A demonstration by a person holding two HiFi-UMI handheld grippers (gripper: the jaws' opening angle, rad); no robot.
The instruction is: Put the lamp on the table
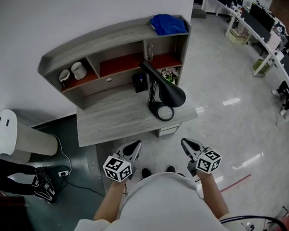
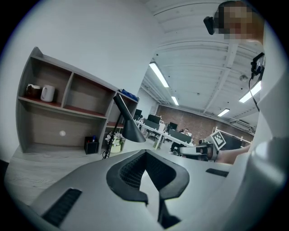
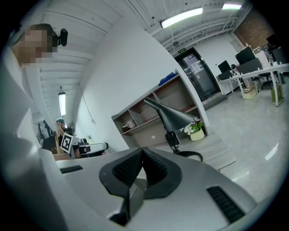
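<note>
The black desk lamp [image 1: 166, 89] stands on the right part of the grey wooden table [image 1: 115, 120], its round base [image 1: 162, 110] near the front edge and its cone shade tilted right. It also shows in the left gripper view as the lamp [image 2: 128, 124] and in the right gripper view as the lamp [image 3: 174, 118]. My left gripper [image 1: 134, 147] and right gripper [image 1: 187, 144] hang close to my body, short of the table's front edge and apart from the lamp. The left gripper [image 2: 145, 155] and the right gripper [image 3: 142, 151] are both shut, with nothing between the pads.
The hutch on the table holds a blue cloth [image 1: 168, 24] on top, white cups [image 1: 79, 70] on the left shelf, a black box [image 1: 139, 82] and a small plant [image 1: 170, 75]. A white round stand [image 1: 13, 134] and floor cables [image 1: 63, 173] lie left. Office desks [image 1: 265, 32] stand far right.
</note>
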